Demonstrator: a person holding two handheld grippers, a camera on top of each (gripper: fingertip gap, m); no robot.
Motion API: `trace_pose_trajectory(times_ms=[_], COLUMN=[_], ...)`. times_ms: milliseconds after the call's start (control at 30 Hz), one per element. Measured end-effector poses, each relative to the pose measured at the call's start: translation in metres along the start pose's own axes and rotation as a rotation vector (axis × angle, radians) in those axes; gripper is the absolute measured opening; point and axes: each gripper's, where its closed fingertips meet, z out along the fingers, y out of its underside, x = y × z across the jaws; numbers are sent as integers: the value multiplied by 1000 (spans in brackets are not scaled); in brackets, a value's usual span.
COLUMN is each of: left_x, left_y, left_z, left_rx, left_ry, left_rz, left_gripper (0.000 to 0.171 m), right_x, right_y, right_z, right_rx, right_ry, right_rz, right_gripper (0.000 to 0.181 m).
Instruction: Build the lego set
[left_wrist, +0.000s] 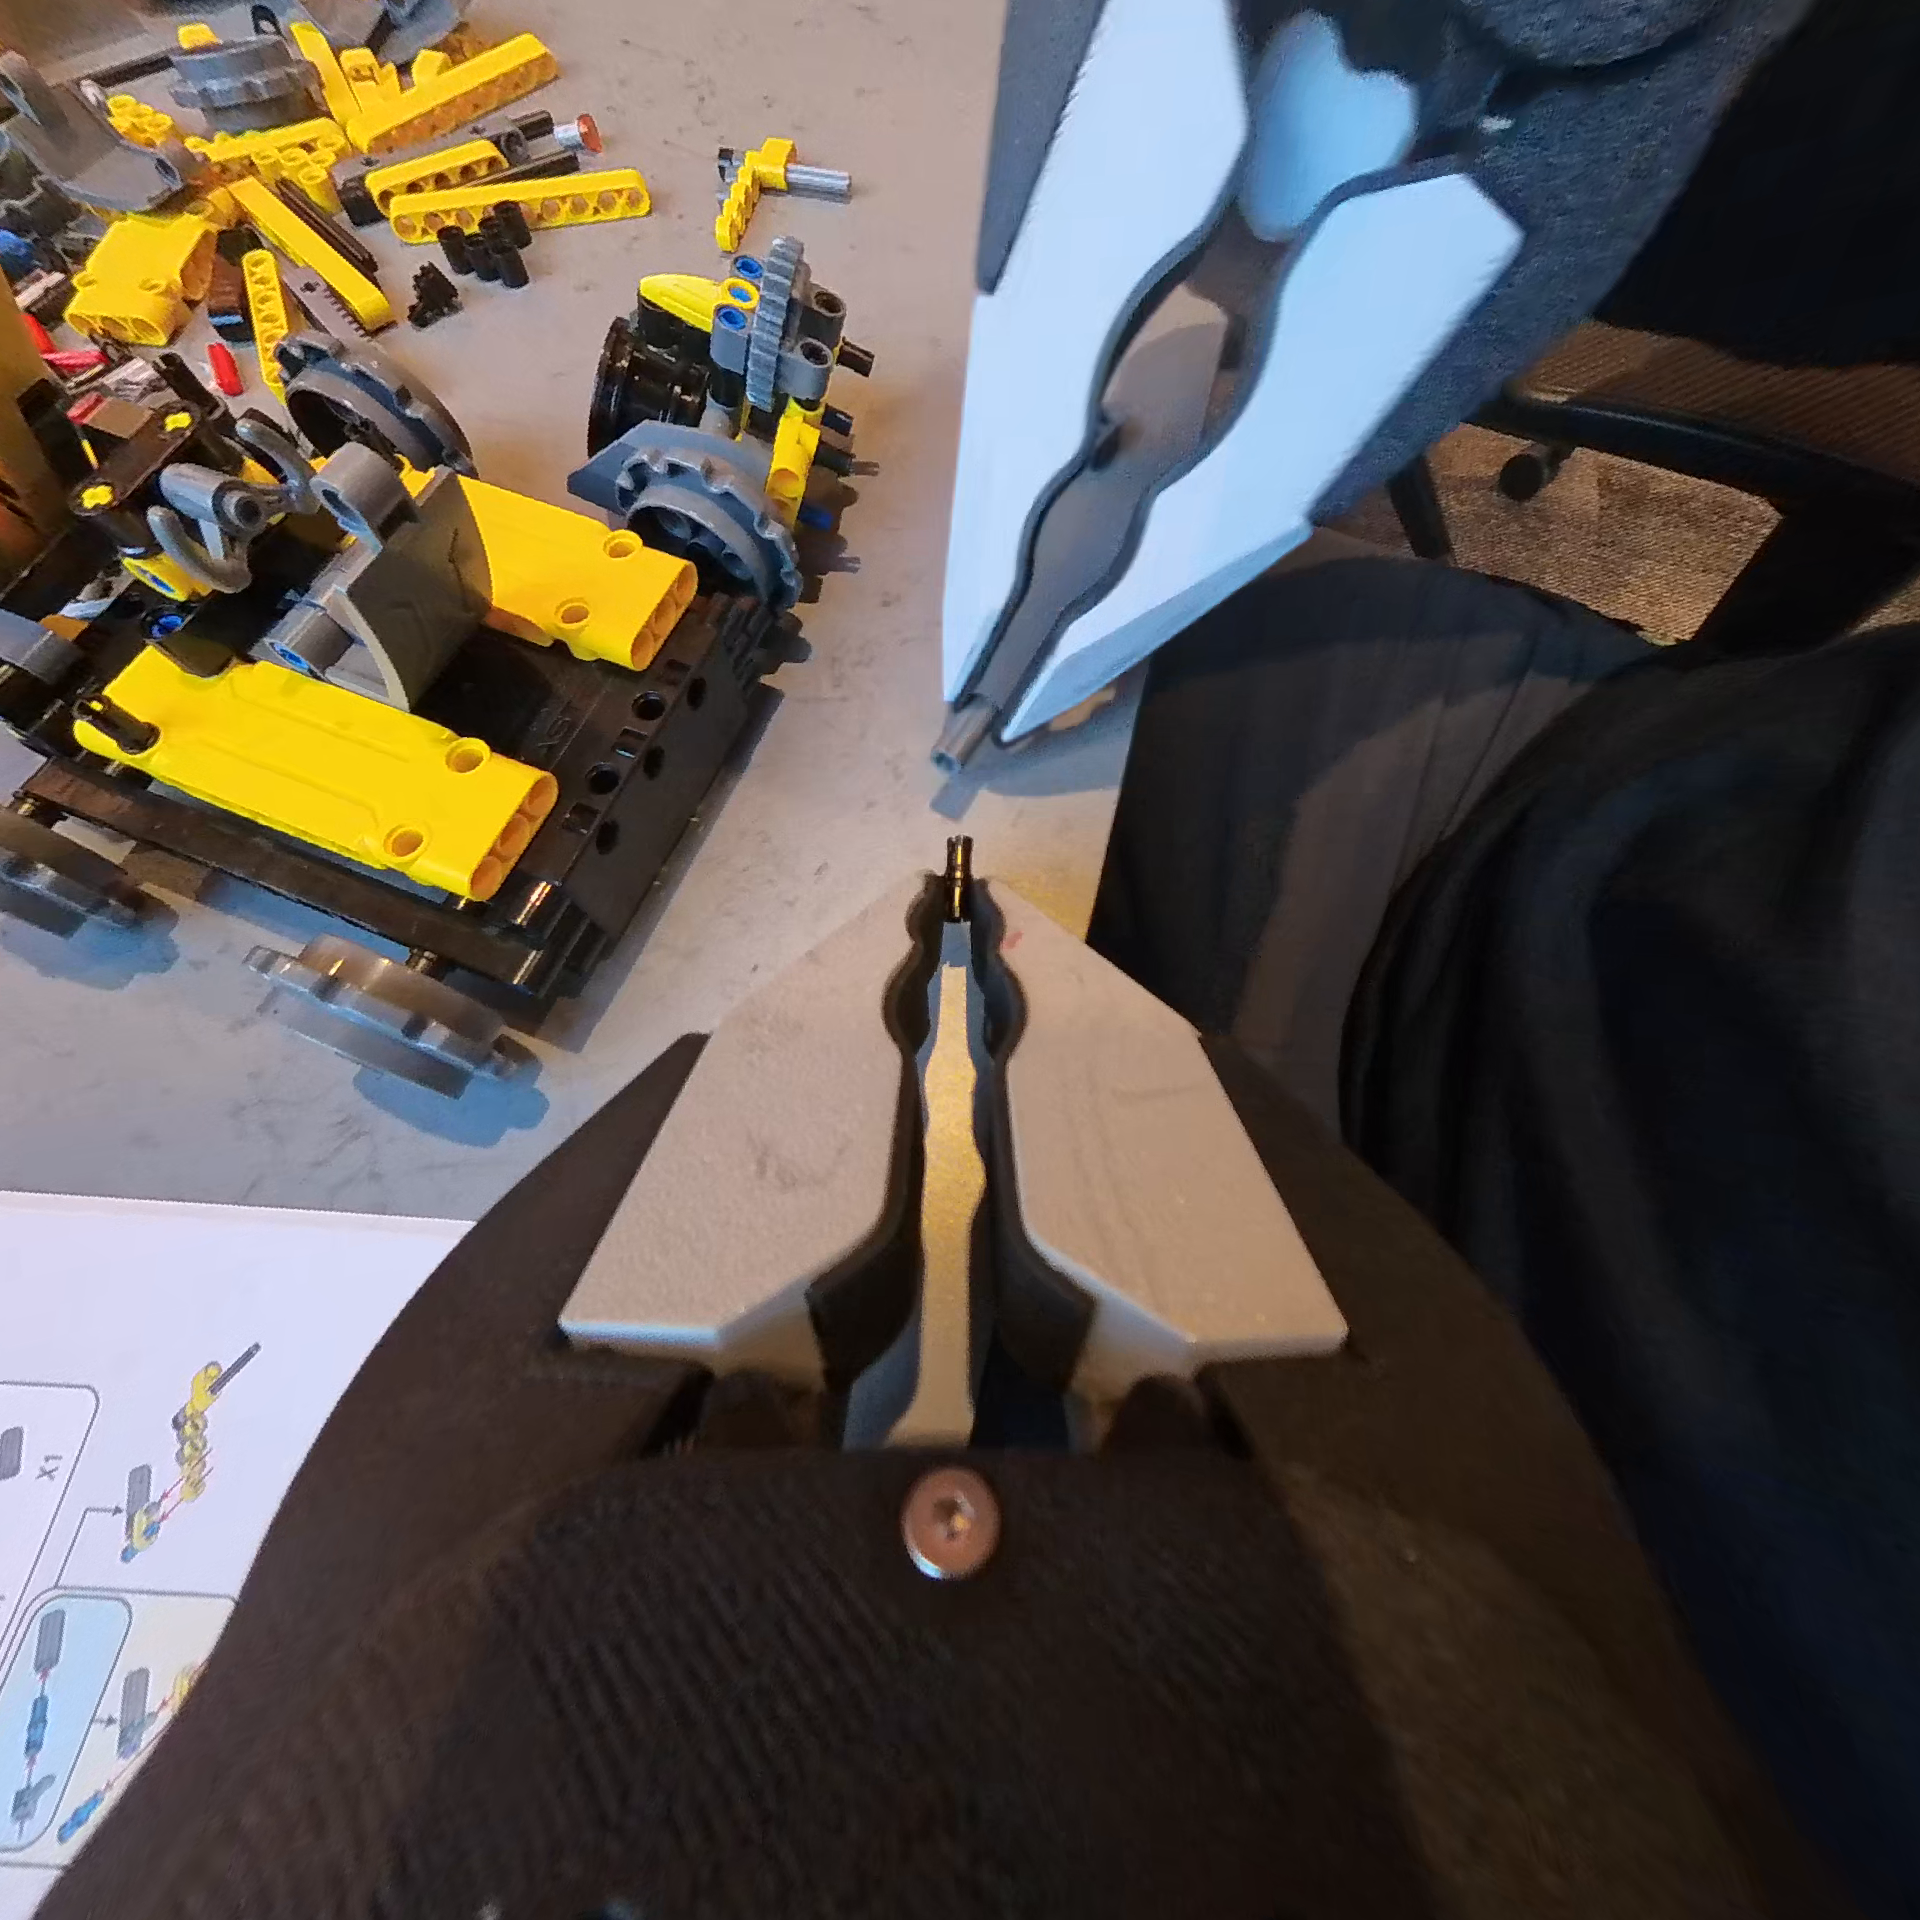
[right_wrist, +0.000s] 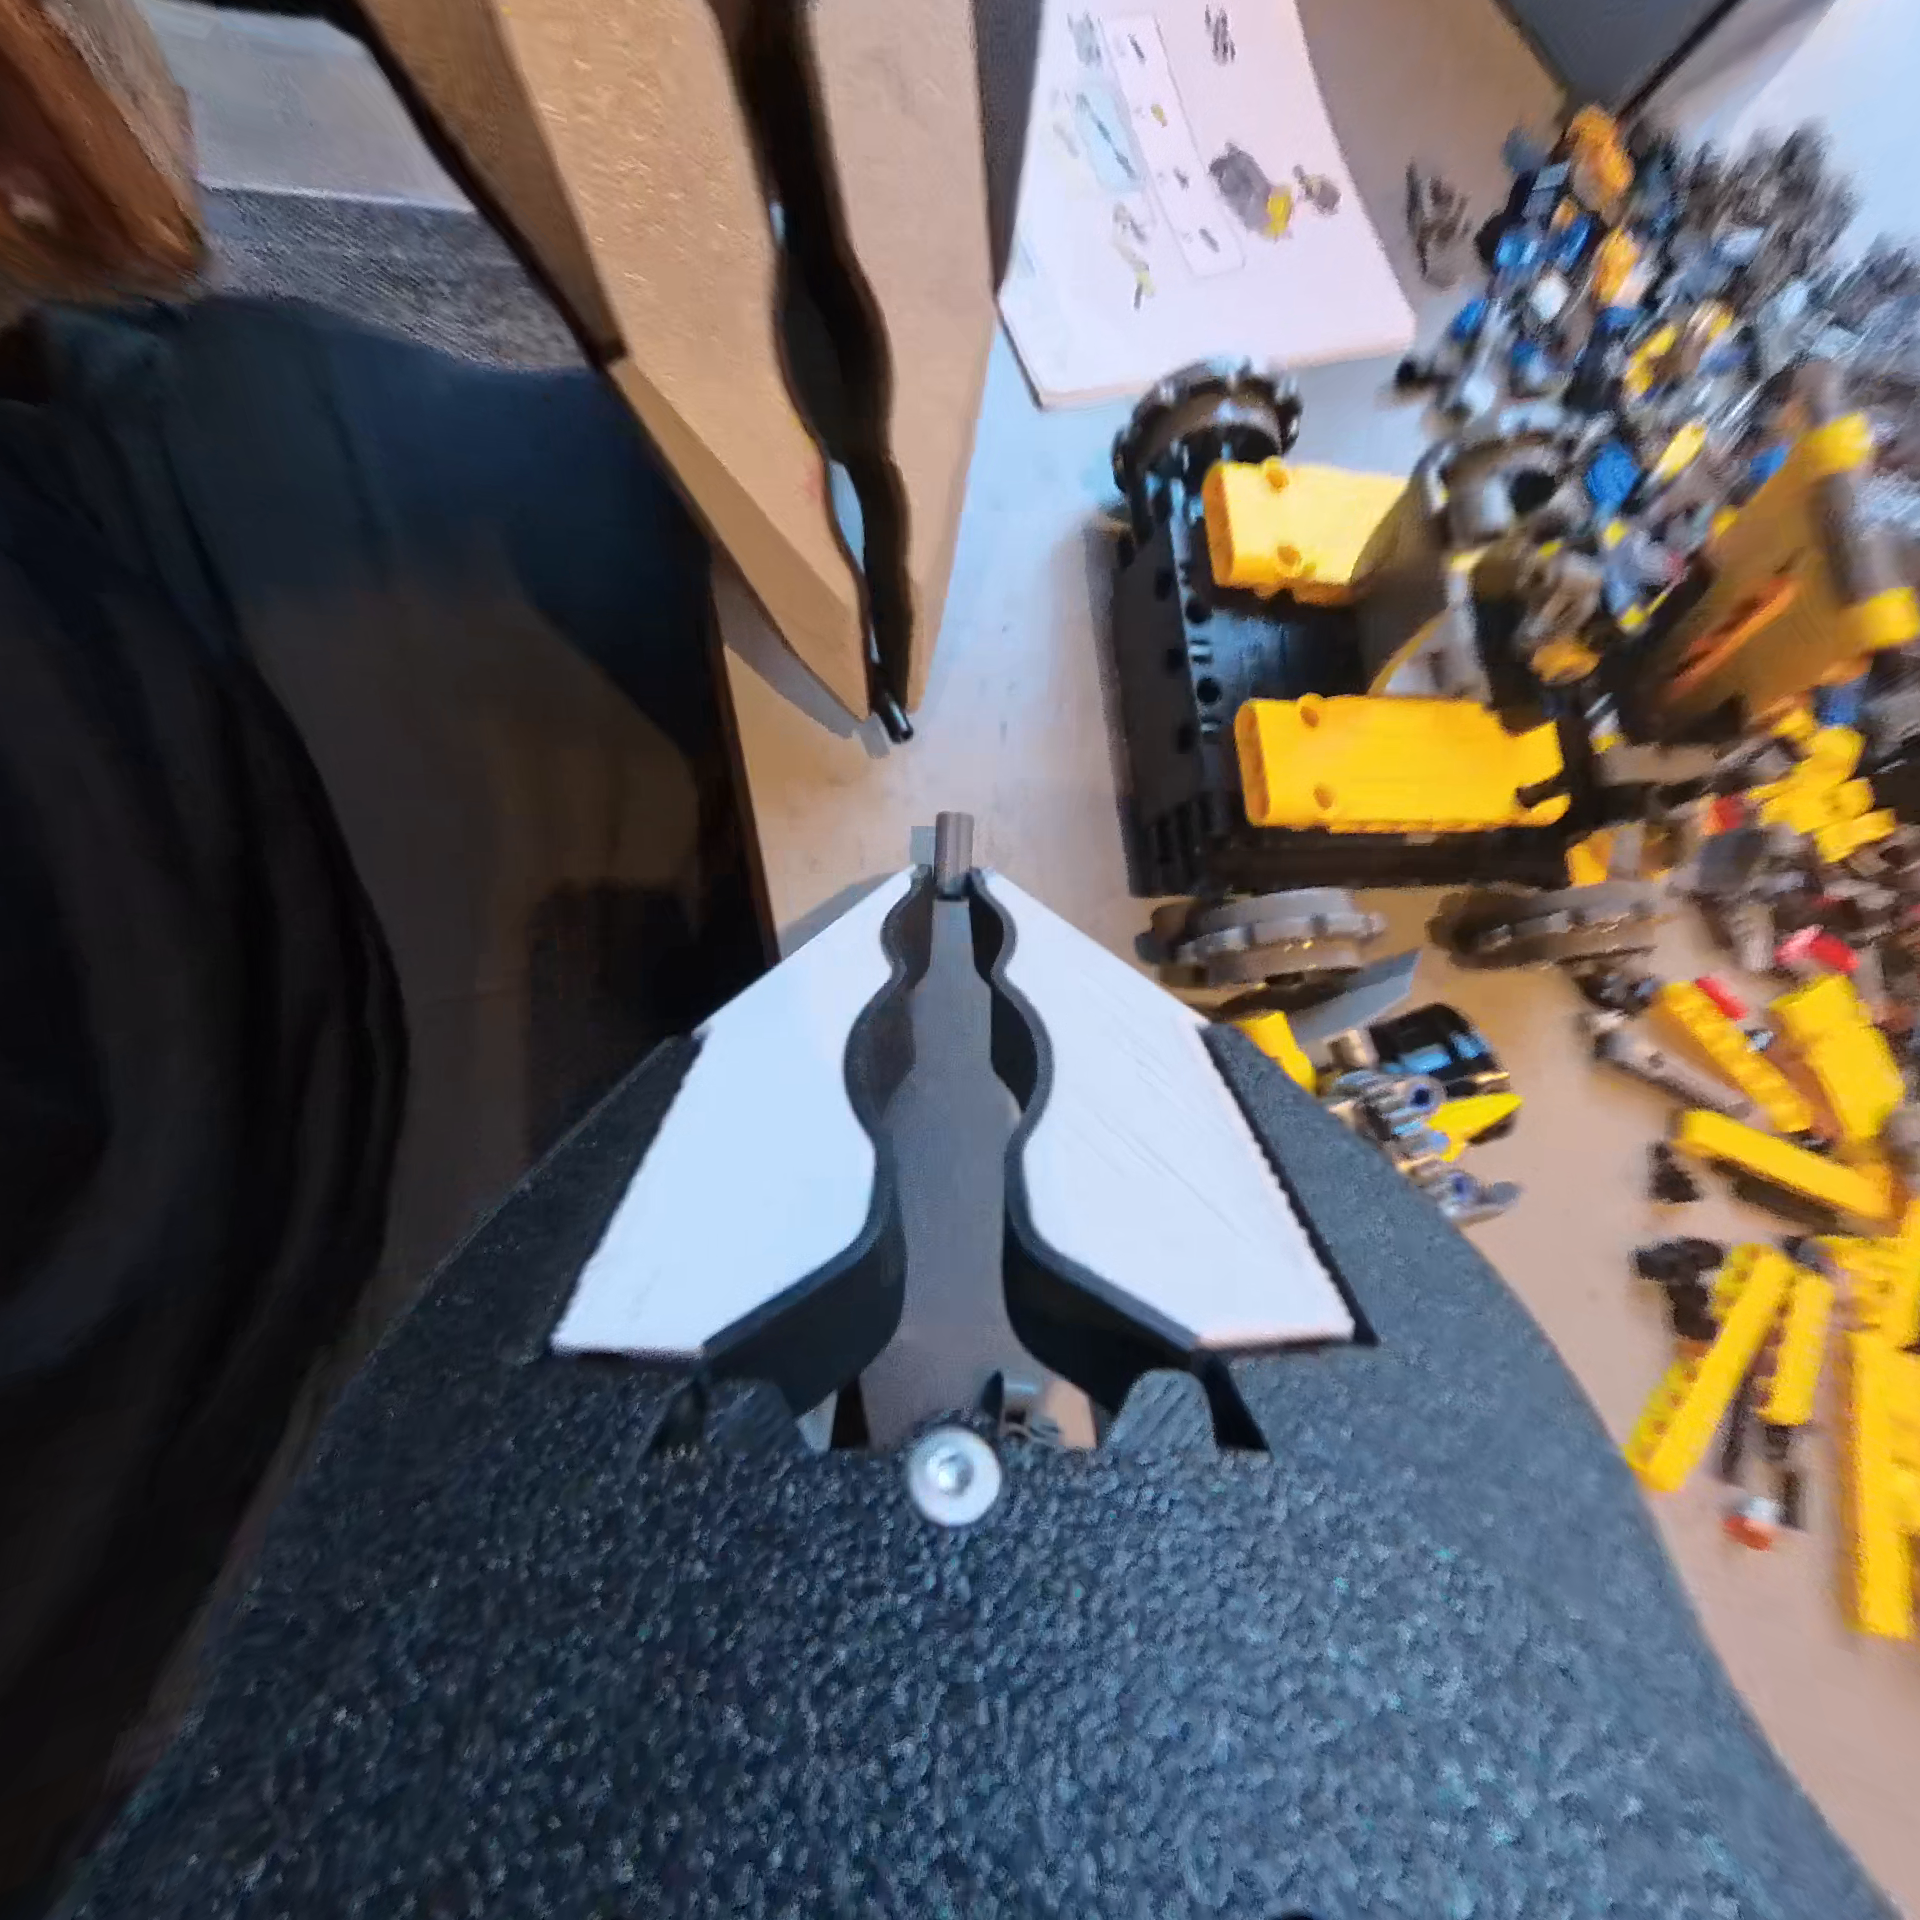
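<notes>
left claw (left_wrist: 954, 902) clamped on black pin (left_wrist: 953, 868); right claw (right_wrist: 953, 871) clamped on grey bush (right_wrist: 953, 840).

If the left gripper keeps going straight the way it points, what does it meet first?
Probably the grey sleeve pinched in the right gripper, just ahead of the left gripper and its black pin. Depth is unclear; it might pass alongside.
</notes>
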Motion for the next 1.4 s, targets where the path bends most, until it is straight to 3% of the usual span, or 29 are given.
trace_pose_trajectory(times_ms=[100,200,300,400,500,667,833,967,1067,1133,1200,1300,1400], left_x=[0,0,-1,-1,-2,-7,-11,-15,-16,-14,-14,-16,-21], left_y=[1,1,1,1,0,-7,-11,-23,-40,-51,-55,-56,-45], left_z=[1,1,1,1,0,-6,-10,-20,-30,-37,-42,-47,-43], left_rx=[-6,-7,-5,-6,2,42,69,160,286,380,422,431,351], left_ry=[-3,-7,-9,-13,-19,-74,-51,-17,39,89,88,25,-31], left_rz=[0,5,4,5,2,26,-25,-79,-142,-168,-160,-78,-43], left_gripper=[3,3,3,3,3,3,3,3,3,4,3,3,3], right_x=[5,23,69,116,147,163,165,167,157,126,91,67,74], right_y=[0,-3,6,36,69,90,100,95,60,15,-15,-26,-15], right_z=[-7,-25,-57,-77,-69,-31,-15,-24,-41,-48,-45,-32,-24], right_rx=[-24,26,54,53,9,-79,-123,-73,70,225,288,269,228], right_ry=[81,157,307,371,357,265,208,221,196,63,-85,-132,-87], right_rz=[-77,-33,74,219,319,333,326,347,360,350,323,266,279], right_gripper=[6,6,6,6,6,6,13,16,18,17,17,18,18])
